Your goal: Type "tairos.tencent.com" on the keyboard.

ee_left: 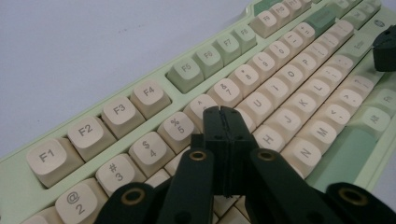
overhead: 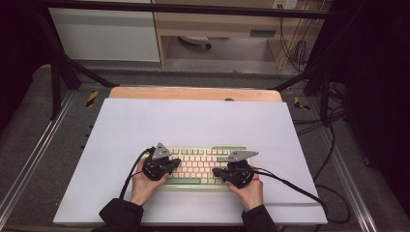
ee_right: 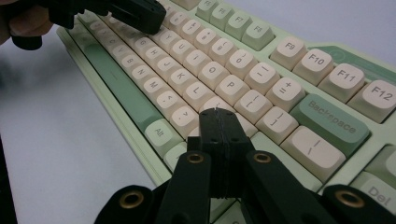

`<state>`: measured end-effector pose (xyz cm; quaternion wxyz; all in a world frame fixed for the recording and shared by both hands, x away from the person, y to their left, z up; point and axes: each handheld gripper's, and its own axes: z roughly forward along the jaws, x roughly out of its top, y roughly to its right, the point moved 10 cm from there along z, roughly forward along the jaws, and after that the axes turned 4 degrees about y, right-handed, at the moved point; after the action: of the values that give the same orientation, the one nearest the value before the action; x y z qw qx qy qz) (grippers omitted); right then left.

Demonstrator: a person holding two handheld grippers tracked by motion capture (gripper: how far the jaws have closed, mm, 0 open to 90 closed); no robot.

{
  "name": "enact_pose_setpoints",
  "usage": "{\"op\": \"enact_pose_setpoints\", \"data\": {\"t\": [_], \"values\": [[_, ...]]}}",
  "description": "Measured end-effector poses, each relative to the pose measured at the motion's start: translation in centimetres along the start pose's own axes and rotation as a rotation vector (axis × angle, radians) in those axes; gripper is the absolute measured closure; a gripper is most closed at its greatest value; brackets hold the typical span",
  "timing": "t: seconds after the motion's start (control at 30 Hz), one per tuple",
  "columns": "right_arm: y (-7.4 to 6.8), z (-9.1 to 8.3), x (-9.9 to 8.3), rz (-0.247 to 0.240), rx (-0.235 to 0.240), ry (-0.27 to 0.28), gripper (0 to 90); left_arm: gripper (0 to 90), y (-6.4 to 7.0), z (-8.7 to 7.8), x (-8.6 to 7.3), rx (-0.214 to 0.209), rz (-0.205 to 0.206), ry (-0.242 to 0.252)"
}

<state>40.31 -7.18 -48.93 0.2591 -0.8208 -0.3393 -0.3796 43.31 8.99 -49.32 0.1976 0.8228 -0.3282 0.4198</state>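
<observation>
Near the table's front edge, the person's two hands come in from below, each holding a gripper over the keyboard (overhead: pixel 205 166). The left gripper (overhead: pixel 175 163) sits over the keyboard's left part; in the left gripper view its jaws are pressed together, holding nothing, tips poised above the keys just beside the 5 and 6 keys. The right gripper (overhead: pixel 216 171) sits over the keyboard's right part, jaws likewise pressed together and empty, tips above the keys near the Alt key (ee_right: pixel 160 131). The green-and-cream keyboard lies on the white table top (overhead: pixel 193 121), nearer its front edge, roughly midway between left and right edges.
</observation>
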Motion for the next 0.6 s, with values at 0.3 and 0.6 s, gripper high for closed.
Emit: {"op": "enact_pose_setpoints", "data": {"t": [0.3,0.6], "values": [[0.1,-0.4,0.3,-0.004,-0.010,0.014,90.0,89.7,0.2,-1.6,0.4,-0.011,0.009,0.024],[0.1,-0.5,0.4,0.002,-0.017,0.017,90.0,89.5,-0.3,-3.0,-0.4,-0.012,0.002,0.021]]}}
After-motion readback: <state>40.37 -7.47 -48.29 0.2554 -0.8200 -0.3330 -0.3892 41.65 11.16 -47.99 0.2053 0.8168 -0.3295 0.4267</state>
